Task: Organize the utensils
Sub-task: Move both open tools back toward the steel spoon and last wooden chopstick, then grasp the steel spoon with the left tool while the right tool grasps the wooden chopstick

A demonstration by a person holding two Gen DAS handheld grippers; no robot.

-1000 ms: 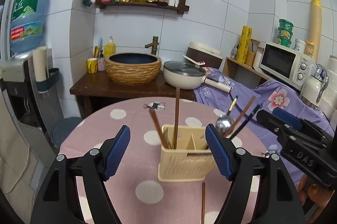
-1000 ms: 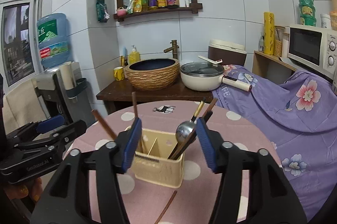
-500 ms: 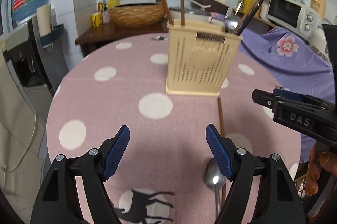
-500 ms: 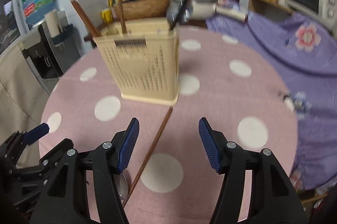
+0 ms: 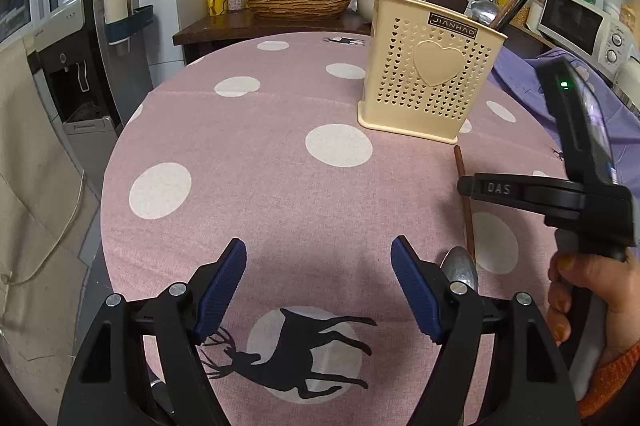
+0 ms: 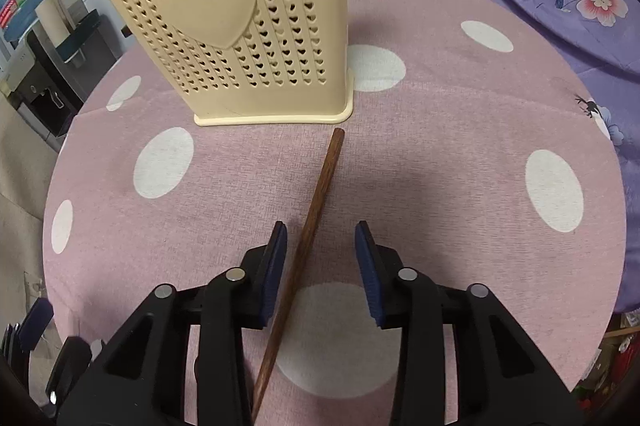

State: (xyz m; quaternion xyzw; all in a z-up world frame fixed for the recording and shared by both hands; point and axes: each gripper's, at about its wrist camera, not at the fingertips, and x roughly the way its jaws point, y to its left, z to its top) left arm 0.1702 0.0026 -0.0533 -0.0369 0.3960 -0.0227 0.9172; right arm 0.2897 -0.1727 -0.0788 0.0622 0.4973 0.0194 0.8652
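**Both grippers low over the table, chopstick between the right jaws**

Since a second ago both grippers have dropped from above the holder to just over the tablecloth, and the view now looks up at the holder's front face.

The right gripper (image 6: 321,266) has its jaws partly apart, with the loose wooden chopstick (image 6: 316,210) lying on the cloth between them, nearer the left pad (image 6: 276,266); whether that pad touches the stick cannot be told. The chopstick's far end stops just short of the front right corner of the cream utensil holder (image 6: 240,38).

The left gripper (image 5: 318,286) has its jaws wide apart and holds nothing, over the deer print near the table's near edge. A metal spoon (image 5: 460,268) lies just beside its right finger, next to the chopstick.

The holder (image 5: 430,82) stands toward the far right of the round table (image 5: 240,186), with chopsticks and a spoon upright in it. Bare cloth lies left of the holder and between the grippers.
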